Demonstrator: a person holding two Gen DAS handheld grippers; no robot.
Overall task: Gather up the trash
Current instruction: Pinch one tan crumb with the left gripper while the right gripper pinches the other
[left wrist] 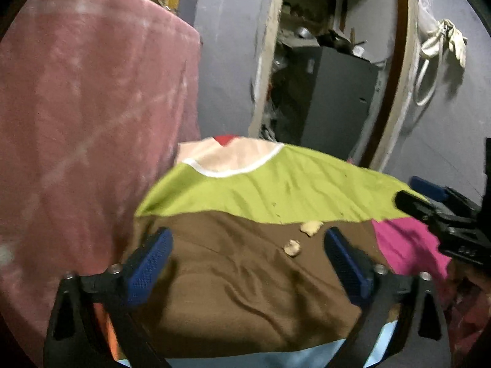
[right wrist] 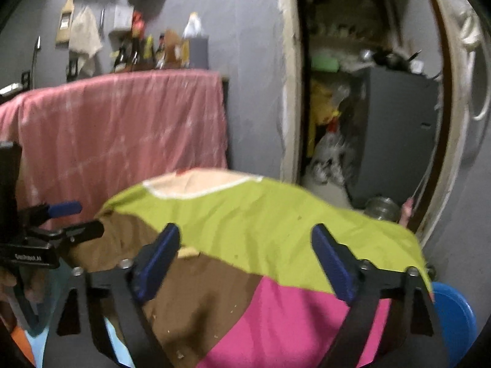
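Left wrist view: left gripper (left wrist: 248,253) with blue-padded tongs spread wide, holding nothing, poised low over a patchwork cloth (left wrist: 233,291) covering a raised surface. Just ahead and between the tongs, nearer the right pad, two pale crumpled scraps: a small one (left wrist: 291,247) on the brown patch and a larger one (left wrist: 311,227) beyond it at the seam with the lime-green patch. Probably the trash to collect, and the spread tongs look ready to straddle the nearer scrap. Far to the right of the tongs, the right gripper (left wrist: 429,202) reaching in from the edge, over the green and magenta patches. To the left, a pink blanket (left wrist: 92,107) draped over something tall. Straight ahead, beyond the cloth, a doorway with a dark grey cabinet (left wrist: 337,98) inside.

Right wrist view: right gripper likewise gaping, empty, hovering over the green and magenta patches. Close beside its left pad, a pale scrap partly hidden. Tiny crumbs scattered on the brown patch below. Off to the right, low down, a blue round rim (right wrist: 454,316), perhaps a bin or basin; cannot tell.
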